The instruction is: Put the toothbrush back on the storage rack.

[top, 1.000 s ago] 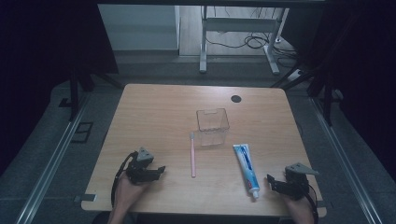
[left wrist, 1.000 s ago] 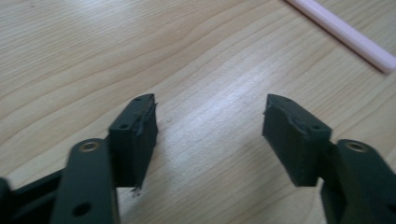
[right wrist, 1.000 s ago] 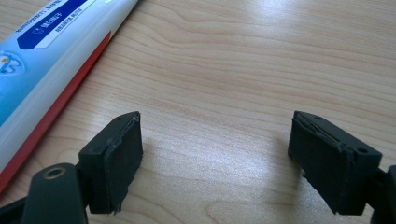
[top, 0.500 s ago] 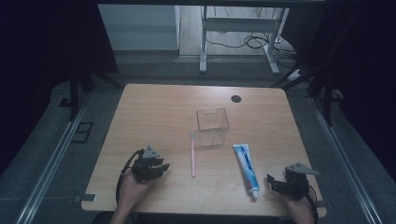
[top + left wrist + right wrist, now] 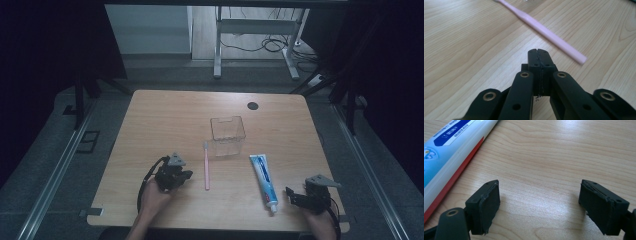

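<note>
A pink toothbrush (image 5: 206, 167) (image 5: 549, 32) lies flat on the wooden table (image 5: 165, 115), pointing away from me. My left gripper (image 5: 187, 175) (image 5: 539, 51) sits just left of its handle end, apart from it. Its jaws have just been closing and are now shut with nothing between them. A blue and white toothpaste tube (image 5: 263, 180) (image 5: 446, 152) lies right of the brush, cap toward me. My right gripper (image 5: 293, 196) (image 5: 540, 192) rests open near the table's front right corner, just right of the tube, gripping nothing. A clear plastic box (image 5: 227, 135) stands upright behind both.
A small black round disc (image 5: 253, 105) sits in the tabletop at the back right. Beyond the table's far edge are a metal frame's legs (image 5: 217, 45) and cables on the floor. Bare wood lies between the brush and the tube.
My left gripper has slid right, closer to the toothbrush, and its jaws have gone from open to shut. The right gripper, the brush, the tube and the box have stayed put.
</note>
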`<state>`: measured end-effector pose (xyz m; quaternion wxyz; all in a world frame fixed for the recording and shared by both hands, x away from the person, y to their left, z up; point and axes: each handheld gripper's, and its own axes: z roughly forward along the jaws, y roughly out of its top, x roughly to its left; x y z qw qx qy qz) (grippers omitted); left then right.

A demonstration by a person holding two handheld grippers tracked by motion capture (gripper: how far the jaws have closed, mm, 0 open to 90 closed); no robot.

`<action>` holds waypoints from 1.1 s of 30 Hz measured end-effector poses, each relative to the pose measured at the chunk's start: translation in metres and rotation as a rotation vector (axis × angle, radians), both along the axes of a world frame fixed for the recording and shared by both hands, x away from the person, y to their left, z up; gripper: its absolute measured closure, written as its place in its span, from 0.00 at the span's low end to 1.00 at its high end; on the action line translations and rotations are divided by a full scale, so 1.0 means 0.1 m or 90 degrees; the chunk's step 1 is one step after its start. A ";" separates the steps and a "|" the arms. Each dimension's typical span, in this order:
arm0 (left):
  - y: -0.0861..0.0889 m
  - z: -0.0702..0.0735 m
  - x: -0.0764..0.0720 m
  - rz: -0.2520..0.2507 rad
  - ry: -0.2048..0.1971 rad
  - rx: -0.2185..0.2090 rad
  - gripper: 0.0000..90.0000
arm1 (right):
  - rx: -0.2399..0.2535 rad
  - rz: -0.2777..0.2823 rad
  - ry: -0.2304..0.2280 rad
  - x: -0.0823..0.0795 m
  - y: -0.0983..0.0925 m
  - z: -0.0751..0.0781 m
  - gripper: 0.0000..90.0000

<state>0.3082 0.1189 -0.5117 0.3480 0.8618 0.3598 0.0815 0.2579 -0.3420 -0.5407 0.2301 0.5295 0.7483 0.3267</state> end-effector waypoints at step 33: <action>-0.59 -0.16 0.09 -0.066 0.016 0.022 0.99 | 0.001 0.005 0.001 0.00 0.00 0.00 0.17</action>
